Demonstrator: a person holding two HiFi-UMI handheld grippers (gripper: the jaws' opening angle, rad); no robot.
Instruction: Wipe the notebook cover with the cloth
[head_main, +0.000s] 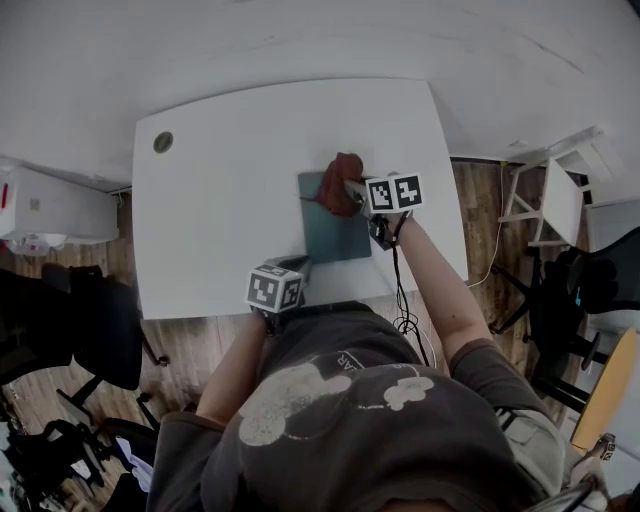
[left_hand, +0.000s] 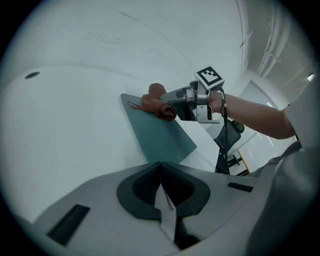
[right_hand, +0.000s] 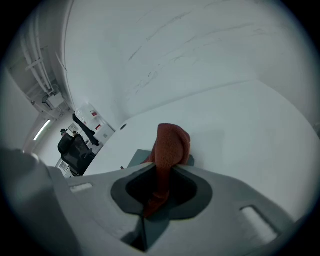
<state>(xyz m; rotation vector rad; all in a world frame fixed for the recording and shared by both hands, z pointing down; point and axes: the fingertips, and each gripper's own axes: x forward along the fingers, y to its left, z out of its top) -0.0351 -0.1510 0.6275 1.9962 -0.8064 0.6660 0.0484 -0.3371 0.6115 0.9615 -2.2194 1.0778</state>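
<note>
Left gripper jaws pressed together (at table edge); right gripper pinching cloth on notebook

No words can be read for sure. The shirt bears pale print, perhaps the letters "AR", too small to confirm. The right cube and left cube carry only black-and-white square patterns.

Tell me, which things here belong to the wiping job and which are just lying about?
In the job: cloth; notebook; right gripper, shut on the cloth.

Just about: left gripper, shut and empty; round cable hole in the table; black chair; white chair.
</note>
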